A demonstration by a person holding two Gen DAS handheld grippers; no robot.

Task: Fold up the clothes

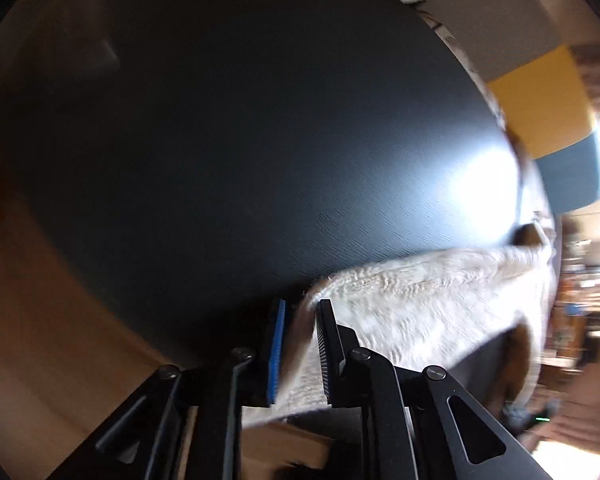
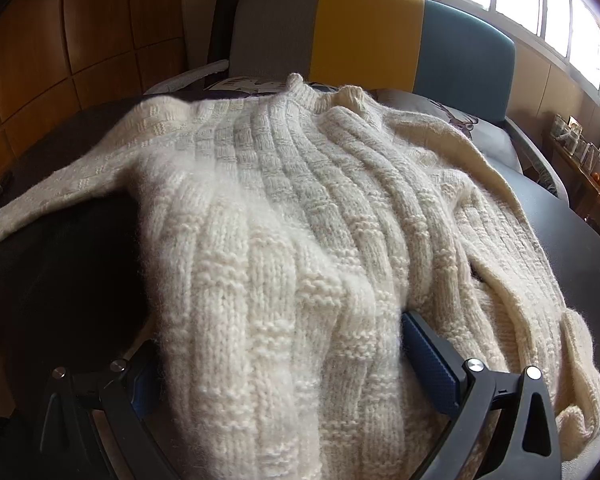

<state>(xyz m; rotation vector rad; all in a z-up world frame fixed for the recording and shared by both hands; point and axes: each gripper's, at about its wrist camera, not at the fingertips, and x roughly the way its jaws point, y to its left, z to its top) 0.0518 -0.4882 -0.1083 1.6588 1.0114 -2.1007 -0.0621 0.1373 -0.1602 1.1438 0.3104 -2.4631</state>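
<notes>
I see dark round table, bare top wide open ahead of my left gripper. Cream knit sweater sprawled across table toward chair, collar at far rim, one edge trailing left. Left jaws narrow, pinching sweater edge. Right gripper jaws wide, thick bunched fold lying between pads.

Sweater covers near table; left side bare.
</notes>
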